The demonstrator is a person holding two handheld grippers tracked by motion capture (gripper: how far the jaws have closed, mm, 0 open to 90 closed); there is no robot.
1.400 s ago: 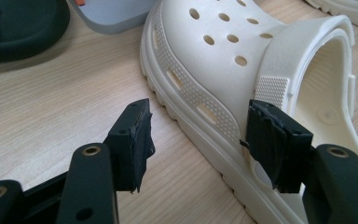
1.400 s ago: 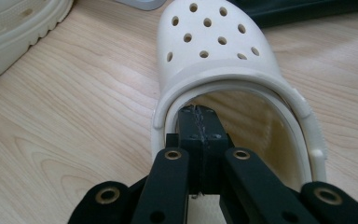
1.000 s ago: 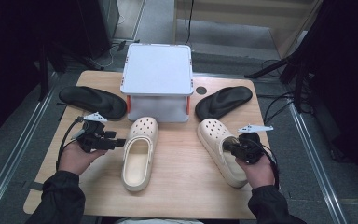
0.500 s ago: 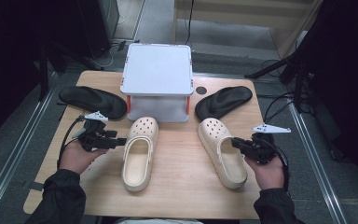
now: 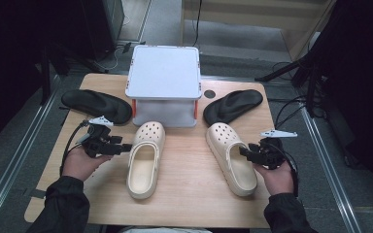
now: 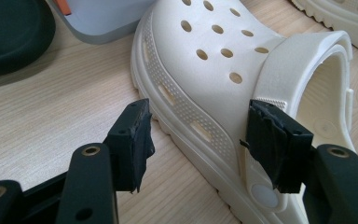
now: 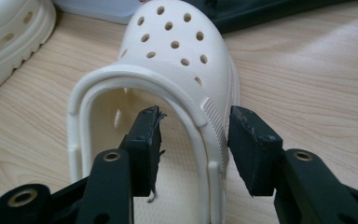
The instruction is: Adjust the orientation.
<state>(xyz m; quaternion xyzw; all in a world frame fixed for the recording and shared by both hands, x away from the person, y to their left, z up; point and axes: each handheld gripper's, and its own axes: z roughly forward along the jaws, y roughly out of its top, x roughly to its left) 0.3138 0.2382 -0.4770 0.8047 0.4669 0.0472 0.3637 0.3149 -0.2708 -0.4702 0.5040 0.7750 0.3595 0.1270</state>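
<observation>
Grey box [image 5: 164,80] btwn 2 black insoles [image 5: 96,104] [image 5: 233,105], wood table [image 5: 184,194].

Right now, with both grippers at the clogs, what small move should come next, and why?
Probably shut the right gripper. Its open jaws already straddle the side wall of the right cream clog, one pad inside the opening, one outside. The left gripper is open beside the left cream clog, not yet around its wall.

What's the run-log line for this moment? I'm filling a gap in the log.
left claw: open beside left clog | right claw: open, straddling right clog side wall | neither clog gripped
</observation>
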